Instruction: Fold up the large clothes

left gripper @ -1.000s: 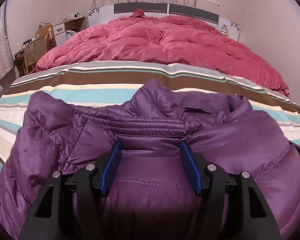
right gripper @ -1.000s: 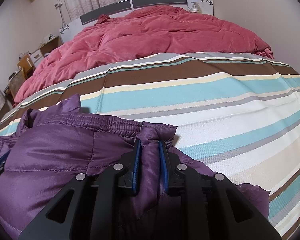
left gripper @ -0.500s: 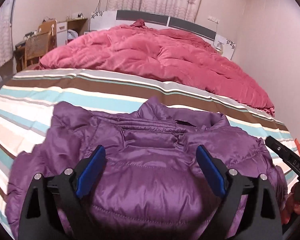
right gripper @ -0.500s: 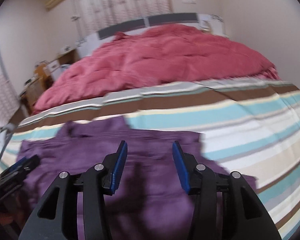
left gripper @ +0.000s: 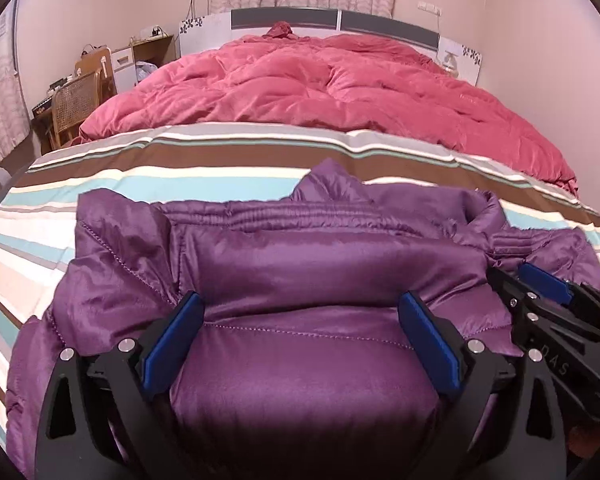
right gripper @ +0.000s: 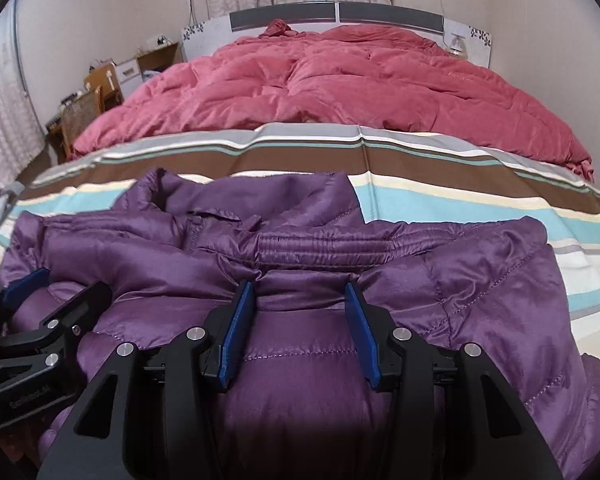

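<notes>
A purple puffer jacket [left gripper: 320, 248] lies folded on the striped bedsheet [left gripper: 180, 184], its elastic hem and collar at the far edge. My left gripper [left gripper: 300, 298] hovers low over the jacket's near bulge. Its jaws are opening wide, with fabric between them but the blue pads not pressing on it. My right gripper [right gripper: 298, 286] stands open over the jacket [right gripper: 480, 280] just short of the elastic hem, a puff of fabric between its pads. Each gripper shows in the other's view: the right gripper [left gripper: 540, 280] at the right edge, the left gripper [right gripper: 66, 284] at the left edge.
A rumpled red duvet [left gripper: 340, 88] covers the far half of the bed up to the headboard [left gripper: 332, 20]. A cane chair [left gripper: 76, 100] and a desk stand at the far left by the wall. Striped sheet [right gripper: 480, 200] lies bare to the right of the jacket.
Both grippers let go of the jacket folds they pinched. The left jaws spread wide. The right gripper opened and slid left over the jacket, close beside the left one.
</notes>
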